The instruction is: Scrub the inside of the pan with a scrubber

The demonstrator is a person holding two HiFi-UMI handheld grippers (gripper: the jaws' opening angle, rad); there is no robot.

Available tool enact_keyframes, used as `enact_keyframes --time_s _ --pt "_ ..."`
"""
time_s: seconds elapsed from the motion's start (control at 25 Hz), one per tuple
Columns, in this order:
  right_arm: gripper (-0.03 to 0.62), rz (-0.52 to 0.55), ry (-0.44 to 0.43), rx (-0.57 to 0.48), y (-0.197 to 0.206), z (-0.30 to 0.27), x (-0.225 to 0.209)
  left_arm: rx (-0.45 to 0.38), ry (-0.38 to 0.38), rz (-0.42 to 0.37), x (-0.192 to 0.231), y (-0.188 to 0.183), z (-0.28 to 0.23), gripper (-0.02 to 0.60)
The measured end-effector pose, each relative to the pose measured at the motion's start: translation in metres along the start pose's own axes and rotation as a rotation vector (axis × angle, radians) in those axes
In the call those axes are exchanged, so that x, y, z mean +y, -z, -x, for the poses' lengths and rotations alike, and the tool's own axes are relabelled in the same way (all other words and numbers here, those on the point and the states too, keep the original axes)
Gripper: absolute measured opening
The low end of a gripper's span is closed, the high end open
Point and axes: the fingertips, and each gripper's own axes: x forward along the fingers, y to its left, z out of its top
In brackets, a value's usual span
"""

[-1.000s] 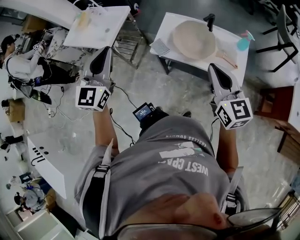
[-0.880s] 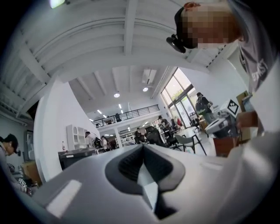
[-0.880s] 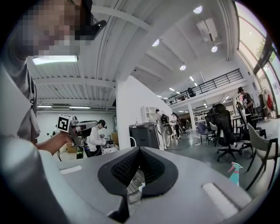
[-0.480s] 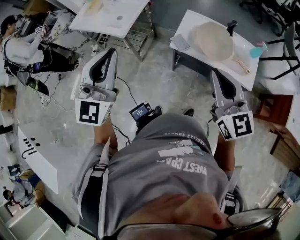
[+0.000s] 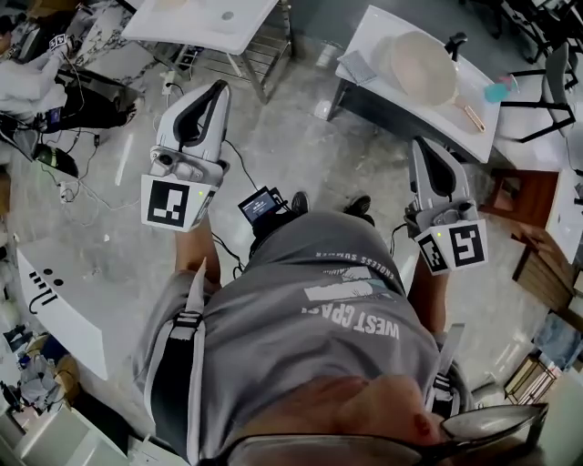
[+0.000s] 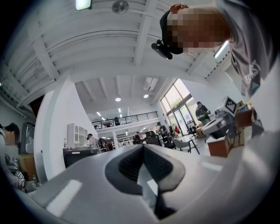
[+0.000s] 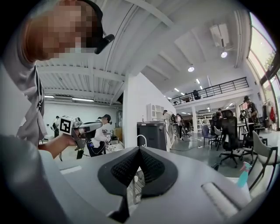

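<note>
Beige and round, the pan [image 5: 424, 65] sits on a white table [image 5: 378, 27]; left tongs [image 6: 142, 148] and right tongs [image 7: 139, 149] are closed, empty.

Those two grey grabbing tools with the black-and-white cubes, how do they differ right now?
The grey left gripper aims roughly at the white table at upper left; the grey right gripper aims at the other white table, which bears the round pale pan. Their black-and-white marker cubes carry different patterns. Shared: both have fingers shut together, holding nothing.
</note>
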Motion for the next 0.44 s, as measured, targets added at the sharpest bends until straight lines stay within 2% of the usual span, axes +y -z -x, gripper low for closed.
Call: enact_keyframes --time_s 0.2,0.44 --pt "0.0 -0.001 0.031 0.017 0.01 0.006 0.005 -0.005 0.038 0.029 -0.007 0.01 0.001 0.0" --pt "0.0 -0.002 0.045 0.039 0.005 -0.04 -0.022 -0.03 0.039 0.052 0.028 0.025 -0.044 0.0"
